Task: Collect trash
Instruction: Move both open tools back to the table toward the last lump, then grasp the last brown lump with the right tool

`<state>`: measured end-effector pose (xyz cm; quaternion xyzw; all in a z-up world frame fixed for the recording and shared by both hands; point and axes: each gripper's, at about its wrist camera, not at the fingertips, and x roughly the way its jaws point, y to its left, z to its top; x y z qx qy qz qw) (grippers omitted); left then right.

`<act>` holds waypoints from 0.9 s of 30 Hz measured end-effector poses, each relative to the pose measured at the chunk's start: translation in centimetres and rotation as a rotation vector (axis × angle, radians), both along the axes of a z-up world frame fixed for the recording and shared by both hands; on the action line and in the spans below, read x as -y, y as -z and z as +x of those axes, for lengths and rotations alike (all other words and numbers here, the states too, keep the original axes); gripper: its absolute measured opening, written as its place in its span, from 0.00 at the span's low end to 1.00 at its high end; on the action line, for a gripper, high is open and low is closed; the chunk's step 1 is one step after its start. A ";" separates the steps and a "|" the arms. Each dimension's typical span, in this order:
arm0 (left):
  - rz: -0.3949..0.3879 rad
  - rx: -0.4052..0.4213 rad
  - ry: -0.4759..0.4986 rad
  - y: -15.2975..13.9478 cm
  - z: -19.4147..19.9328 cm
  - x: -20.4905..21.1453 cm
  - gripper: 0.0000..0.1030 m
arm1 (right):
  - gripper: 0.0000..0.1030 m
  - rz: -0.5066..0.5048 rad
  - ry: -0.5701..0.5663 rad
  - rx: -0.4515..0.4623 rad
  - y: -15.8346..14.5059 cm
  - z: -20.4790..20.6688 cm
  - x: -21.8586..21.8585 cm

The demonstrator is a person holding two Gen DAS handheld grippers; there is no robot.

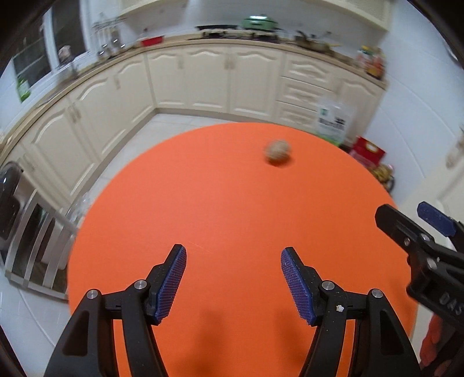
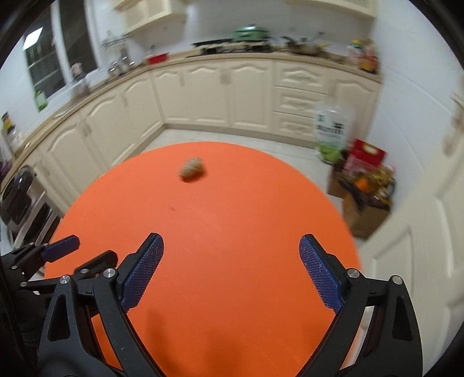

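While both hang over the orange table [image 1: 232,203], left gripper [image 1: 233,278] and right gripper [image 2: 231,269] fingers spread wide, holding nothing.

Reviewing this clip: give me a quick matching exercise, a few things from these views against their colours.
Things:
1. crumpled ball
2. round table
3. lidded pot
4. gripper pads

Colours:
A. orange
B. blue
C. beige-brown
D. green

Pairs: 1-C, 2-A, 3-D, 4-B
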<state>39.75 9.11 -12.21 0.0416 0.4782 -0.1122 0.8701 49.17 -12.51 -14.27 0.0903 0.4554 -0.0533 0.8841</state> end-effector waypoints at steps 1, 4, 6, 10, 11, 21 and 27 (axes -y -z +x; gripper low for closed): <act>0.001 -0.006 -0.018 0.2 0.7 -0.8 0.62 | 0.92 -0.004 -0.006 -0.006 0.4 0.9 -0.4; 0.011 -0.037 -0.054 0.8 3.2 -1.7 0.62 | 0.92 -0.023 -0.024 -0.040 2.0 4.9 -0.9; 0.011 -0.063 -0.057 1.5 5.3 -1.5 0.62 | 0.92 -0.045 -0.023 -0.069 3.5 7.3 -1.2; 0.026 -0.102 -0.044 2.1 8.5 -1.5 0.62 | 0.92 -0.074 -0.037 -0.115 6.0 11.2 -1.4; 0.020 -0.118 -0.038 2.4 9.6 -1.5 0.62 | 0.92 -0.073 -0.047 -0.128 6.5 12.1 -1.5; 0.002 -0.190 -0.029 3.7 15.4 -4.0 0.62 | 0.91 -0.079 -0.075 -0.215 10.5 17.3 -2.4; -0.003 -0.197 -0.036 4.3 17.4 -3.8 0.62 | 0.41 -0.054 -0.138 -0.180 10.3 17.3 -3.1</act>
